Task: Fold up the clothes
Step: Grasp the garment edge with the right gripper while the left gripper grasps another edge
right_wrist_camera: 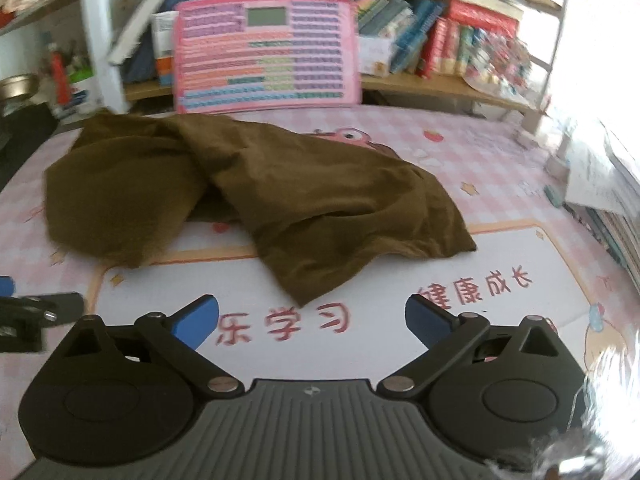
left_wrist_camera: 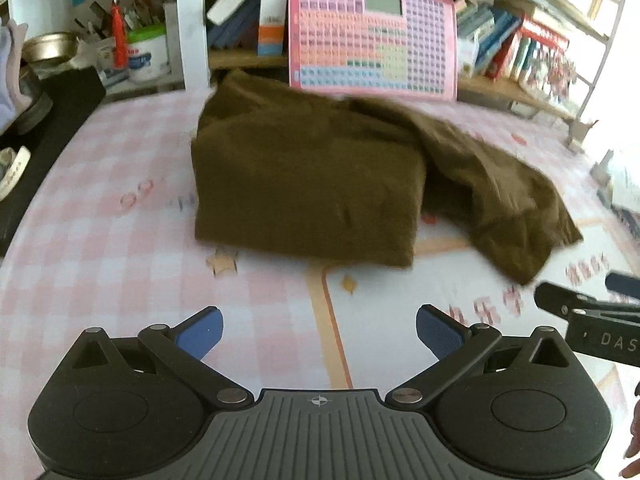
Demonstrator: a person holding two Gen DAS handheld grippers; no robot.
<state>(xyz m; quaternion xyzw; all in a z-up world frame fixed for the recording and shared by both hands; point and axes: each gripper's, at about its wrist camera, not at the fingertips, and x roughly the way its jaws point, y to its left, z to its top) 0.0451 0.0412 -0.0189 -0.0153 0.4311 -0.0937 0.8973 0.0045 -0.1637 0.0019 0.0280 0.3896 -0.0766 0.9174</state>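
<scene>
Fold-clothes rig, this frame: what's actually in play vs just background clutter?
In play:
- olive-brown knit garment, part folded, one flap loose toward the right
- left gripper, open, empty
- right gripper, open, empty
- pink checked table mat under the garment

Lying about:
- pink button-grid learning board leaning on the shelf
- shelved books
- white tub of tools
- metal bowl

Garment (left_wrist_camera: pixel 308 184) was plain olive-brown. Counter (left_wrist_camera: pixel 100 248) cover was pink-and-white check with a white panel, orange border and red characters. Toy board (left_wrist_camera: pixel 372 36) was pink with multicoloured key rows. Fingers (right_wrist_camera: pixel 196 320) had blue pads on black bodies.
</scene>
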